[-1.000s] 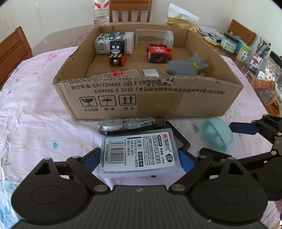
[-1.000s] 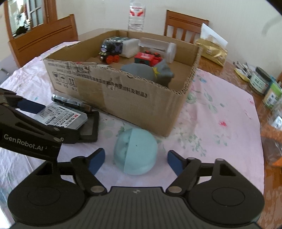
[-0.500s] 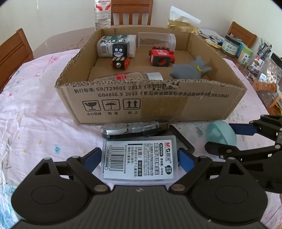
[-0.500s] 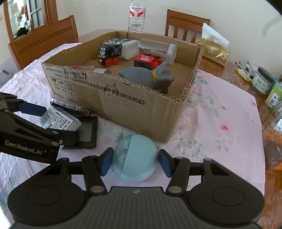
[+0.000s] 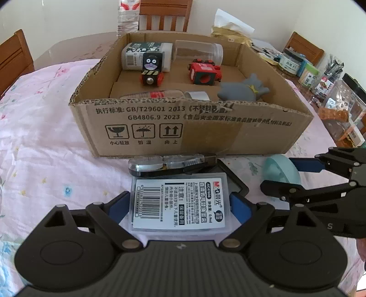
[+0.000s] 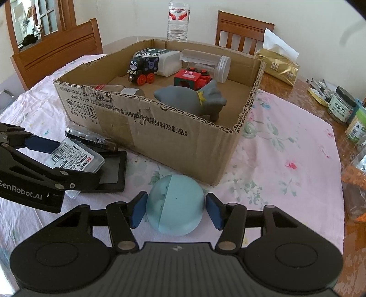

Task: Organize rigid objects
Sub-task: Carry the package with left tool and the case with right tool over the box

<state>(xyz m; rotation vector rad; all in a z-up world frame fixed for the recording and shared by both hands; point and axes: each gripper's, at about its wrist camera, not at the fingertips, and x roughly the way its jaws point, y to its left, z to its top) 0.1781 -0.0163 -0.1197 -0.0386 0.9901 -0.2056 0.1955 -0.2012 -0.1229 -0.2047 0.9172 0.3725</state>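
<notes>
Since a second ago, the right gripper [image 6: 175,209] has been closing its jaws, and now the blue pads sit tight on both sides of the light blue ball [image 6: 175,203]. The ball sits on the pink flowered cloth [image 6: 286,164], just near the right corner of the cardboard box [image 6: 173,141]. The box looks a bit lower in the left view than before.

The left gripper [image 5: 179,205] has its jaws wide, and the clear plastic case [image 5: 179,203] with the white label and barcode lies between them. Both blue pads sit right against the sides of the case, so it looks clamped. The case lies partly on a flat black tray [image 6: 114,171]. Just past the case, close to the near wall of the box, lies a clear and black tape tool [image 5: 169,163].

Inside the box, at the far side, lie a white jar [image 5: 146,56] and a clear tube [image 5: 199,51]. In front of them stand a black toy train [image 5: 152,70] with a face and a red toy train [image 5: 204,73]. A grey rubber toy [image 6: 192,99] lies on the right, and a small bottle [image 5: 160,94] with a silver cap lies by the near wall.

A water bottle [image 6: 178,20] stands behind the box.
</notes>
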